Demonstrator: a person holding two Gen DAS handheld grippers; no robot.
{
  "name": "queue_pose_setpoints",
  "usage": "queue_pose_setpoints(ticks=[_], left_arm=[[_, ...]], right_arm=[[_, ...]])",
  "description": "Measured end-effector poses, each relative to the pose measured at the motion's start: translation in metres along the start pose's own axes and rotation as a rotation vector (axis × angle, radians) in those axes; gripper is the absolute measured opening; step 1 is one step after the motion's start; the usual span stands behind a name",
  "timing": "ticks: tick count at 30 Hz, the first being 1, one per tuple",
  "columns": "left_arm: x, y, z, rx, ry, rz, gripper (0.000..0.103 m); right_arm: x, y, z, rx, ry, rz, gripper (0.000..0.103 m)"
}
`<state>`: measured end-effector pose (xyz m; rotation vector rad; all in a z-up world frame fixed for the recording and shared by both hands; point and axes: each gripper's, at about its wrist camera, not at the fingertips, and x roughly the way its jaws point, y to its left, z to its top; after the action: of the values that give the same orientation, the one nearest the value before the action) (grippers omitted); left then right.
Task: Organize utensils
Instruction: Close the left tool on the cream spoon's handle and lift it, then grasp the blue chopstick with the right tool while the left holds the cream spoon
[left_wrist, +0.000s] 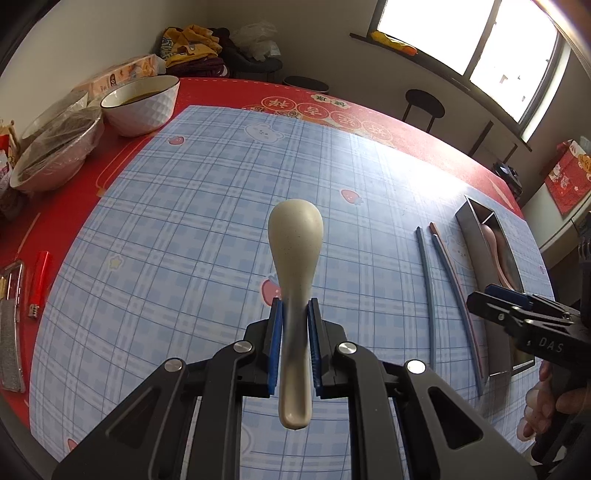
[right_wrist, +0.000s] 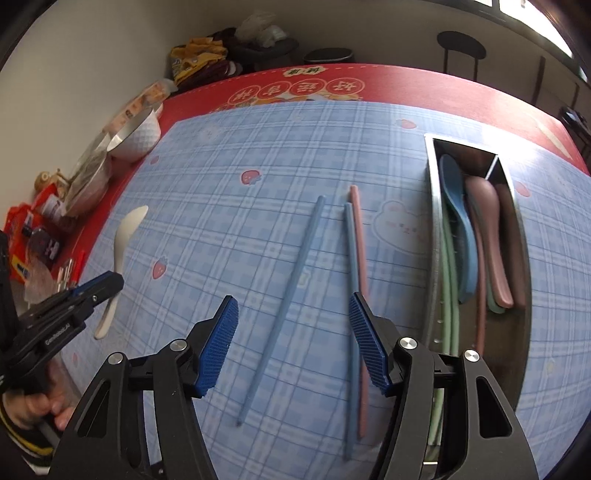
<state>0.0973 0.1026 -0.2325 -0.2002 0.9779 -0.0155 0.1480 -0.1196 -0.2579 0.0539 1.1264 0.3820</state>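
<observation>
The steel tray on the right of the bench already holds part of the set: a blue spoon, a pink spoon, green chopsticks and what looks like 1 pink chopstick among them. A divider splits the tray's far end, but which compartment each piece belongs to is hard to tell.

Still out on the checked mat are 3 chopsticks: 1 blue chopstick lying at a slant, and a second blue one just beside a pink chopstick, the 2 nearly parallel and close to the tray's left wall.

The cream spoon is off the mat, clamped by its handle in the left tool, bowl pointing away from the camera, well left of the tray. It appears to be on its way there, though that is only a judgement.

The right tool is gapped and empty, its jaws standing either side of the slanted blue chopstick without its pads touching it; it looks lined up for that pick.

So roughly half is done: 1 spoon in hand and 3 chopsticks remain to be stowed.
</observation>
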Motion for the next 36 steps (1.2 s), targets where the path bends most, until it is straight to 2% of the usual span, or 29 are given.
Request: queue_pose_setpoints(ticks=[4, 8, 11, 13, 16, 19, 26, 36], left_arm=[[-0.004, 0.016, 0.001, -0.007, -0.008, -0.001, 0.013], [-0.004, 0.025, 0.002, -0.003, -0.008, -0.008, 0.013], [-0.004, 0.030, 0.003, 0.004, -0.009, -0.015, 0.013], [-0.004, 0.032, 0.005, 0.007, -0.009, -0.022, 0.013], [-0.003, 0.032, 0.007, 0.015, -0.007, -0.034, 0.013], [-0.004, 0.032, 0.009, 0.019, -0.014, -0.049, 0.013], [-0.005, 0.030, 0.012, 0.004, -0.018, -0.062, 0.013], [-0.005, 0.011, 0.013, 0.004, -0.020, -0.075, 0.013]], right_arm=[[0.028, 0.015, 0.001, -0.018, 0.052, -0.059, 0.037], [0.049, 0.017, 0.003, 0.009, 0.073, -0.140, 0.028], [0.056, 0.019, 0.003, 0.018, 0.058, -0.179, 0.025], [0.058, 0.024, 0.004, 0.005, 0.052, -0.196, 0.015], [0.060, 0.036, 0.002, -0.029, 0.054, -0.225, 0.008], [0.059, 0.040, -0.001, -0.046, 0.049, -0.229, 0.006], [0.048, 0.022, -0.005, 0.050, 0.039, -0.163, 0.006], [0.002, 0.009, -0.004, 0.056, -0.076, -0.066, 0.006]])
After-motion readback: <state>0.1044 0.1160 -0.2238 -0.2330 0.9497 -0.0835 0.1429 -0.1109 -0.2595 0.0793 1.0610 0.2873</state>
